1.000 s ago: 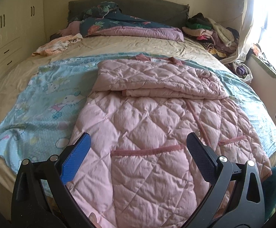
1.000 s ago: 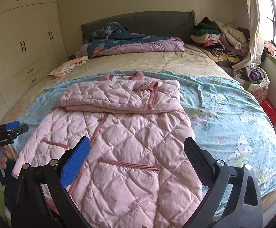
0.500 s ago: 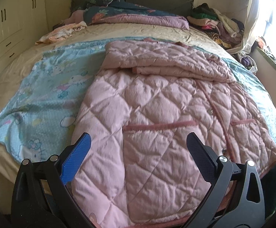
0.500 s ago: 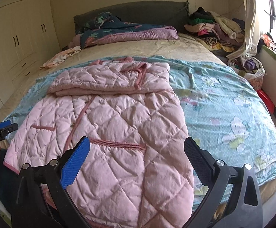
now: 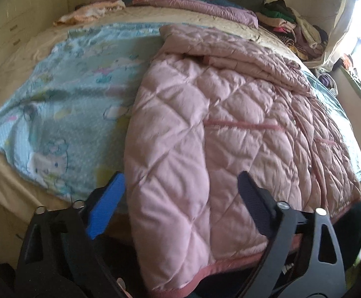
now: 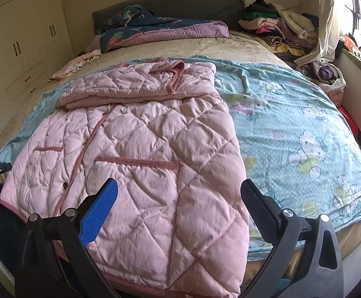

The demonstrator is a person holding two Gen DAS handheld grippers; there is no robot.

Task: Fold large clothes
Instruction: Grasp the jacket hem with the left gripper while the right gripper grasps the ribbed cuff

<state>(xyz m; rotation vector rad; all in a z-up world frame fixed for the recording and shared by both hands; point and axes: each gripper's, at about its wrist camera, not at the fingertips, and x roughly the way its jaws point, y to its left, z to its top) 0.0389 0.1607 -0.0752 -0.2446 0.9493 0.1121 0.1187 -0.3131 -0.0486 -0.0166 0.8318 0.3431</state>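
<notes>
That pink coat [image 5: 230, 129] on the bed [image 6: 230, 47] looked puffy, soft and slippery, so I'd grab its thick hem; left gripper [image 5: 180, 198] had just been closing around that corner without pinching it, right gripper [image 6: 179, 202] gaped empty.

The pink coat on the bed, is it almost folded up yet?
Partly. The pink coat already has its top part doubled over near the collar. Now the left tool sits at one bottom corner, its jaws just closing but not yet pressing the fabric, and the right tool hangs open over the other corner. Still left: grabbing the hem and folding the long bottom half up on the blue sheet.
</notes>
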